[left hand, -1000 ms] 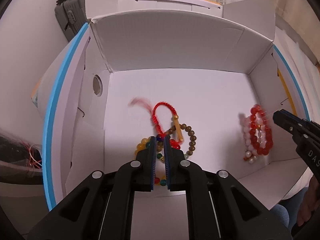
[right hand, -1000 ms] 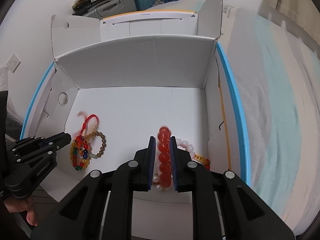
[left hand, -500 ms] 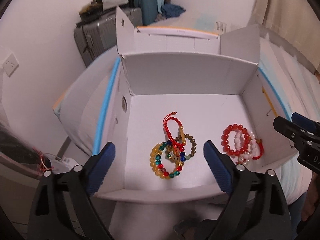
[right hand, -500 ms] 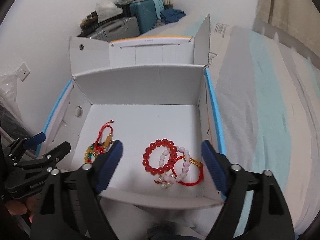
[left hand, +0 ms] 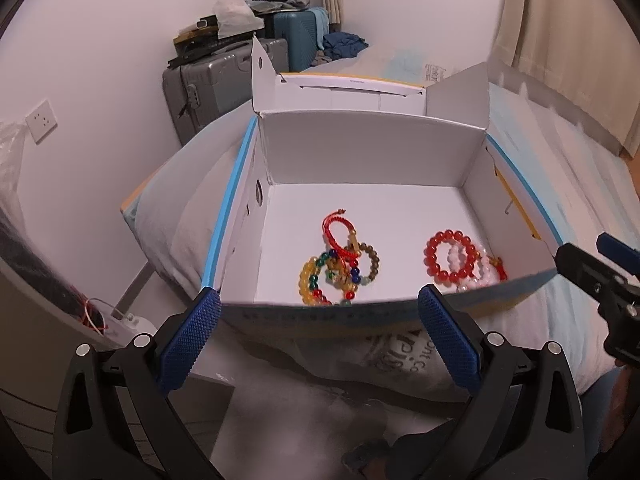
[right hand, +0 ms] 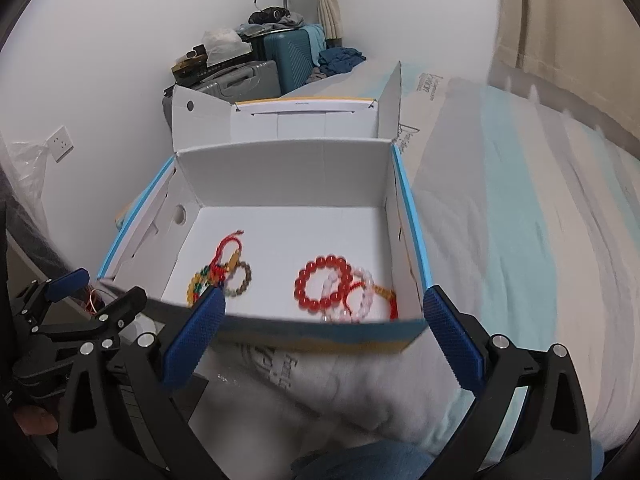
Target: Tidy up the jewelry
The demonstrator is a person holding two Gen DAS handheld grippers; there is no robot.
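Observation:
An open white cardboard box (left hand: 372,156) (right hand: 280,168) with blue edges sits on a bed. On its floor at the left lies a pile of bracelets: a red cord one (left hand: 334,232) (right hand: 226,246), a multicoloured bead one (left hand: 316,276) and a brown bead one (left hand: 370,264) (right hand: 242,278). At the right lie a red bead bracelet (left hand: 450,258) (right hand: 322,284) and pale pink bead ones (left hand: 486,274) (right hand: 362,292). My left gripper (left hand: 318,344) is open and empty, in front of the box's near wall. My right gripper (right hand: 320,340) is open and empty, also in front of it.
The bed's white and pale blue cover (right hand: 520,240) stretches to the right. Grey and teal suitcases (left hand: 224,76) (right hand: 288,56) stand against the far wall. A wall socket (left hand: 40,120) is at the left. A curtain (left hand: 580,40) hangs at the right.
Both grippers were shut on bracelets inside the box a second ago. They opened, left the bracelets on the box floor, and have drawn back up out of the box.

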